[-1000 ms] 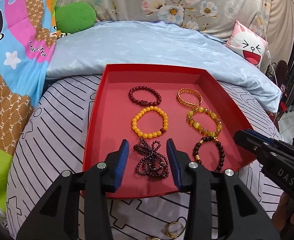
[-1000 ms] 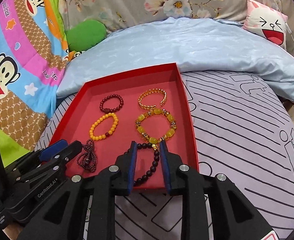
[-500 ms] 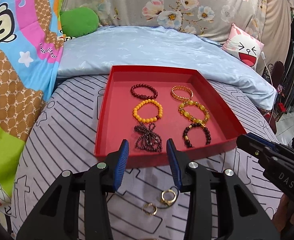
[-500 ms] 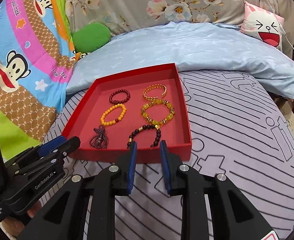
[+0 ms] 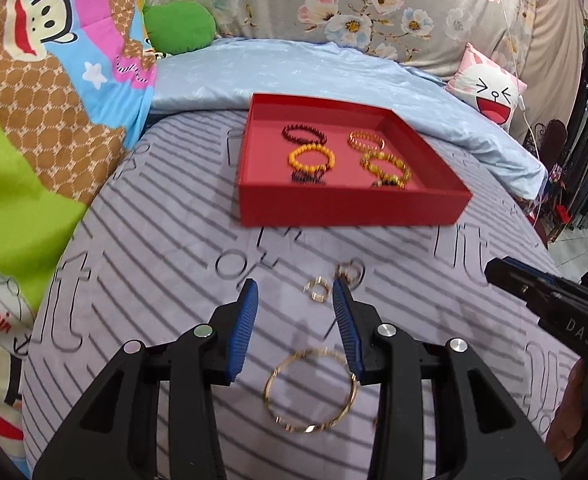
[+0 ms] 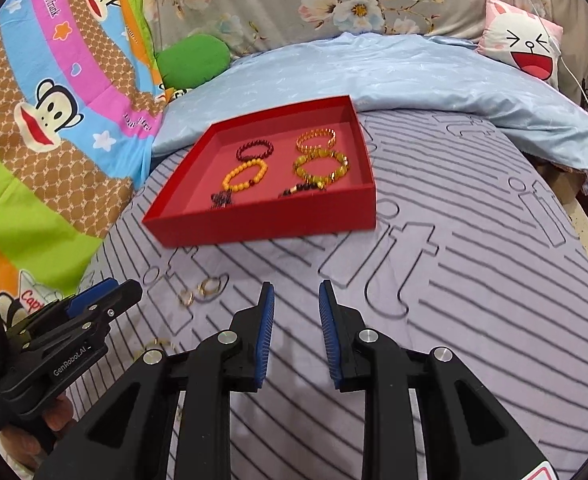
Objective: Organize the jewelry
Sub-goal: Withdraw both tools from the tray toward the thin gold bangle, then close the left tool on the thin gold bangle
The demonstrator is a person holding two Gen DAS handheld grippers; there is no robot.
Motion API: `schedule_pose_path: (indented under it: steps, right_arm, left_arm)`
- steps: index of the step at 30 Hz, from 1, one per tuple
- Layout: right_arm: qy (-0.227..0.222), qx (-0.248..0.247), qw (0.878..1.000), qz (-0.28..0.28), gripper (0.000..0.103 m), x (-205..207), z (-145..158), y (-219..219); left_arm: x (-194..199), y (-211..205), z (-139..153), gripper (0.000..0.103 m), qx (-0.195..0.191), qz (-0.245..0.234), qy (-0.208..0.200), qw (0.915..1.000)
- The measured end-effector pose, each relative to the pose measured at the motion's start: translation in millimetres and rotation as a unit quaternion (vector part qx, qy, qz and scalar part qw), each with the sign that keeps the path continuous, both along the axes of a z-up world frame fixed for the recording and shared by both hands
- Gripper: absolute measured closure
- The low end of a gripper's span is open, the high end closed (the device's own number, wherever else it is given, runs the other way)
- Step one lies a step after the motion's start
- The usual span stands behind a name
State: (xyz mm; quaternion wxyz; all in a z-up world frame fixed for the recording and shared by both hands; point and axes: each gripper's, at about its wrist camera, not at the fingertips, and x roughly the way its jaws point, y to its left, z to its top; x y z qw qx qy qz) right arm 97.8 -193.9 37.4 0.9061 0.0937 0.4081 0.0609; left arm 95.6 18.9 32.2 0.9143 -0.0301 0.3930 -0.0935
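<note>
A red tray [image 5: 345, 208] [image 6: 262, 220] lies on the striped bed sheet and holds several bead bracelets, among them an orange one [image 5: 311, 158] [image 6: 246, 176] and a dark red one [image 5: 303, 134]. In front of the tray lie two small gold rings [image 5: 317, 290] [image 6: 208, 288] and a thin gold bangle [image 5: 309, 390]. My left gripper [image 5: 295, 292] is open and empty, just above the rings, with the bangle under its fingers. My right gripper [image 6: 295, 296] is open and empty over bare sheet, right of the rings. The near tray wall hides the front bracelets partly.
A light blue quilt [image 6: 393, 76] lies behind the tray. A cartoon blanket [image 5: 34, 120] rises on the left. A green cushion [image 6: 194, 58] and a white rabbit pillow [image 6: 521, 36] sit at the back. The bed edge drops on the right.
Both grippers have pulled back from the tray toward the near side of the bed. The rings and bangle have come into view under the left gripper. Both stay open.
</note>
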Motion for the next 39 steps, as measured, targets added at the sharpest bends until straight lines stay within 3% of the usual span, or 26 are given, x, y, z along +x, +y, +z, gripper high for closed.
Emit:
schedule_pose_path:
  steps: [6,10,24,31,32,34,39]
  right_arm:
    - [0.018,-0.002,1.0,0.004,0.079,-18.4,-13.9,3.3]
    - [0.029,0.0,1.0,0.005,0.079,-25.9,-21.4,5.0]
    - [0.039,0.003,0.999,0.007,0.079,-31.7,-28.5,9.7]
    - [0.045,0.004,0.999,0.012,0.079,-28.4,-33.0,13.8]
    - [0.046,0.004,0.999,0.013,0.079,-28.0,-33.4,14.6]
    - [0.046,0.004,0.999,0.015,0.079,-27.2,-33.9,16.4]
    - [0.049,0.002,0.999,0.023,0.079,-24.4,-36.1,23.0]
  left_arm:
    - [-26.7,5.9,-21.2,0.064,-0.001,-0.003,0.023,0.9997]
    - [-38.2,0.8,-29.0,0.045,0.001,-0.008,0.029,0.9995]
    - [-28.3,-19.1,-40.4,0.039,0.03,-0.009,0.037,0.9988]
    - [-28.1,-18.4,-39.7,0.049,0.024,-0.012,0.033,0.9991]
    - [-28.5,-18.9,-39.6,0.053,0.023,-0.013,0.032,0.9991]
    - [-28.5,-19.8,-39.4,0.071,0.025,-0.015,0.031,0.9991]
    - [-27.4,-18.9,-38.9,0.073,0.02,-0.019,0.031,0.9991]
